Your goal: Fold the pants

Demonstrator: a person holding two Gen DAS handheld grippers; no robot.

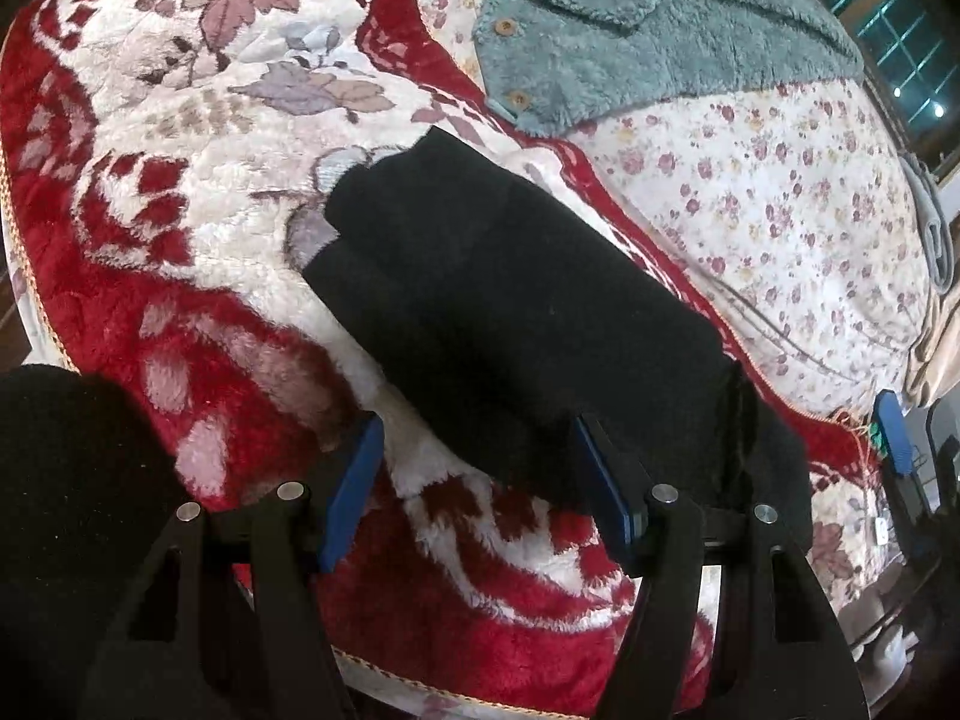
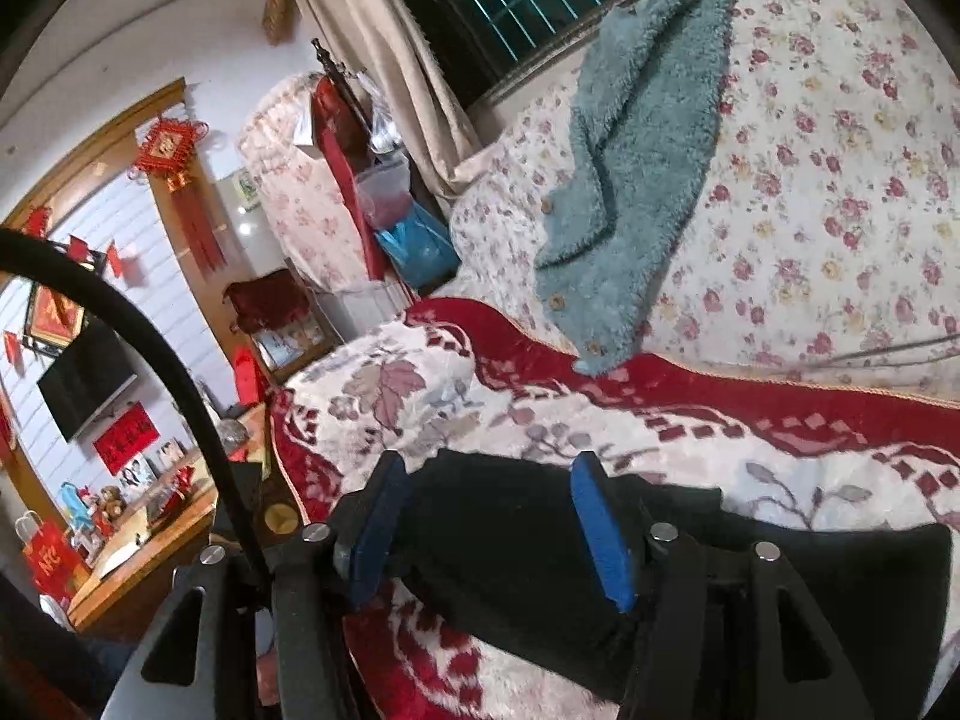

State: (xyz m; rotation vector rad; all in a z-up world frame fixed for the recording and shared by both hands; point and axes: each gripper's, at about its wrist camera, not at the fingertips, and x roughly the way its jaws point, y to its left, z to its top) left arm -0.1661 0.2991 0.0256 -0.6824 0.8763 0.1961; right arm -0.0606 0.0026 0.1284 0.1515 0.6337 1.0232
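The left gripper is spread wide, holding nothing. The folded black pants lie on the red-and-white plush blanket, partly between its fingers. The right gripper is likewise spread wide, straddling the pants. A teal fleece jacket lies beyond on the floral bedsheet.

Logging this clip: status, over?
Both tongs open, left, right. Black pants folded on red blanket. Teal fleece beyond, clear of the pants.
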